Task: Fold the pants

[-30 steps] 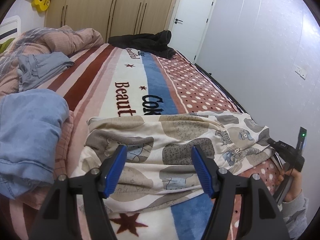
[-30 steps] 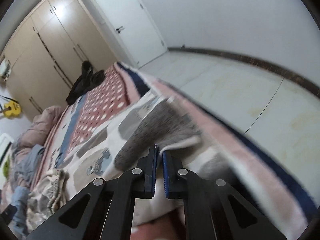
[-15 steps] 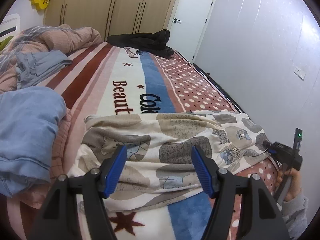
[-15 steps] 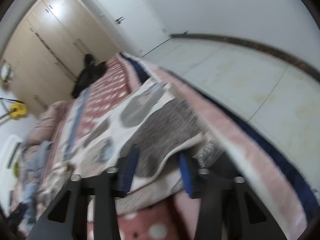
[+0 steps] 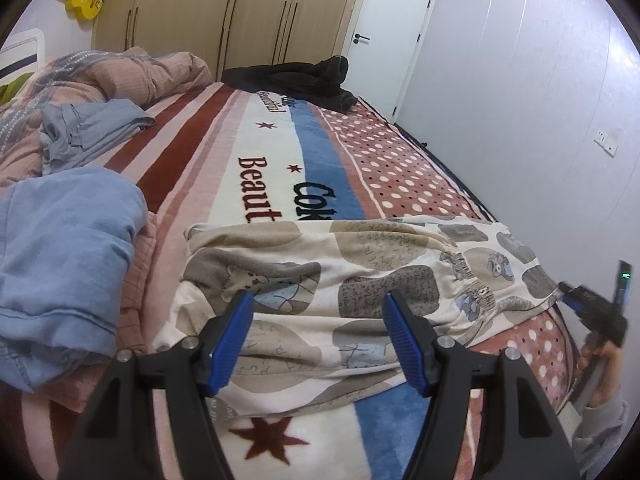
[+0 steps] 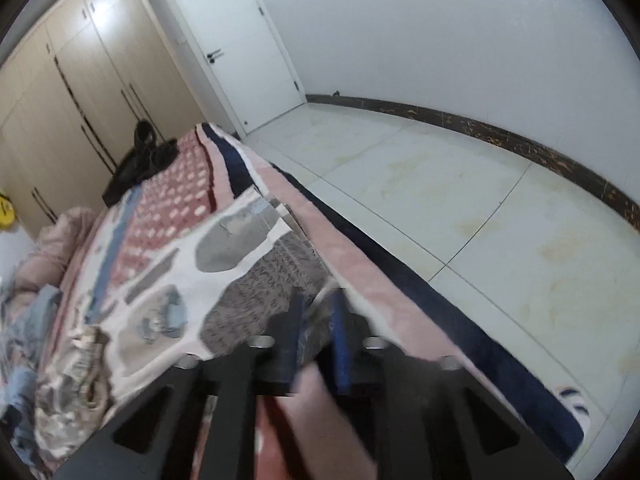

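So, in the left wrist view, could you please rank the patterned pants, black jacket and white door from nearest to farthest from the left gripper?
1. Patterned pants: right under the open left gripper.
2. Black jacket: far end of the bed.
3. White door: beyond the bed, right of the wardrobe.

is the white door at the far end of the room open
No, the white door sits shut flush in its frame beside the wardrobe.

Left wrist view: sharp, even soft indoor light, cool cast; pale sheen on plain white side wall (image 5: 520, 92).
Right wrist view: motion-smeared, worst over black two-finger right gripper (image 6: 316, 336); bright glare patch on light wooden wardrobe doors (image 6: 100, 4).
Both: strong fisheye bending, dark vignette corners.
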Available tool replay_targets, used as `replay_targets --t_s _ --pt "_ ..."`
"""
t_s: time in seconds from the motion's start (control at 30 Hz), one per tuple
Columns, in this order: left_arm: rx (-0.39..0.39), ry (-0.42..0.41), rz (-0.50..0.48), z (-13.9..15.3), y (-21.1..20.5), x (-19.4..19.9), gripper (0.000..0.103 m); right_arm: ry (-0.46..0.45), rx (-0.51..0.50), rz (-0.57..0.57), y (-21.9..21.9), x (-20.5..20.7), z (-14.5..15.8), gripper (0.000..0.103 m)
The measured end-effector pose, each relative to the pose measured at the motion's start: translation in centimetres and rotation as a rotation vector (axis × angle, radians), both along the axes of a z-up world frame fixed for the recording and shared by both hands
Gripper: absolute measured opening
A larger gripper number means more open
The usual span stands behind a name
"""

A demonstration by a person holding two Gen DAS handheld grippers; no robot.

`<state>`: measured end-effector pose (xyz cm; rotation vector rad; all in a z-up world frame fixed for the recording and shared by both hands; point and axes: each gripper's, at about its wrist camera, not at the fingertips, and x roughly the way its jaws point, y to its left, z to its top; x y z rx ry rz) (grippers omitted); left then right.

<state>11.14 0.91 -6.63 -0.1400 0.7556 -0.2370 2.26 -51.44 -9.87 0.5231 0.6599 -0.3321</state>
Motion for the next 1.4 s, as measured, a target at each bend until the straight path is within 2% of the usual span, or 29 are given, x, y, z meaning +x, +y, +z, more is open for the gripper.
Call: replay_targets --t_s 0.03,0.1,0.2,0.23,0.3,0.37,0.47,0.53,0.6,0.63,0.67,0.7,0.8,0.9,1.07,1.13,1.27,1.4 --pt "0.006 0.004 0.003 -0.1 0.0 0.1 0.069 -0.036 0.02 -0.003 0.2 -1.1 0.5 0.044" --pt "0.007 0.012 0.008 -0.3 0.2 0.3 0.07 -0.058 0.072 0.04 0.6 -2.3 0.6 0.045" --pt "-0.002 0.024 0.015 -0.7 0.4 0.4 0.071 0.012 0.218 0.178 2.1 -1.3 -1.2 0.047" --pt "0.001 0.025 0.019 -0.8 0.4 0.3 0.075 0.021 0.242 0.207 2.6 -0.9 -1.8 0.049" --pt "0.017 0.022 0.032 -0.9 0.6 0.1 0.079 -0.006 0.208 0.227 3.3 -0.1 -2.0 0.065" --pt "0.035 0.02 0.056 -1.0 0.8 0.1 0.083 -0.033 0.239 0.247 3.5 1.3 -2.2 0.073" --pt "0.047 0.027 0.093 -1.3 1.3 0.2 0.085 -0.03 0.243 0.215 3.5 3.6 -2.4 0.073" --pt "0.057 0.032 0.112 -1.5 1.6 0.1 0.085 -0.032 0.237 0.198 3.5 4.7 -2.4 0.066" --pt "0.066 0.031 0.12 -1.7 1.9 0.0 0.085 -0.029 0.238 0.154 3.1 5.5 -2.4 0.037" --pt "0.069 0.03 0.123 -1.7 2.0 0.0 0.085 -0.026 0.242 0.141 2.9 5.7 -2.5 0.028" --pt "0.068 0.028 0.123 -1.7 2.2 -0.1 0.085 -0.022 0.244 0.128 2.7 5.8 -2.4 0.01" --pt "0.066 0.027 0.123 -1.7 2.2 -0.2 0.085 -0.022 0.239 0.122 2.5 5.7 -2.2 0.005" --pt "0.061 0.018 0.125 -1.4 2.4 -0.3 0.085 -0.073 0.155 0.133 3.1 5.3 -0.2 0.002" --pt "0.055 0.001 0.135 -0.7 2.9 -0.5 0.085 -0.132 0.079 0.178 4.5 4.9 3.2 0.001" --pt "0.026 -0.054 0.168 1.4 5.1 -1.5 0.085 -0.254 -0.039 0.378 10.4 5.6 10.2 0.001" --pt "0.014 -0.077 0.187 2.3 6.4 -2.2 0.085 -0.293 -0.064 0.499 14.4 6.4 12.6 0.001" --pt "0.0 -0.106 0.224 3.3 8.8 -3.6 0.086 -0.312 -0.127 0.745 23.6 7.4 14.4 0.001" --pt "0.005 -0.116 0.254 3.5 10.8 -4.8 0.086 -0.252 -0.171 1.033 34.3 7.4 12.1 0.001"
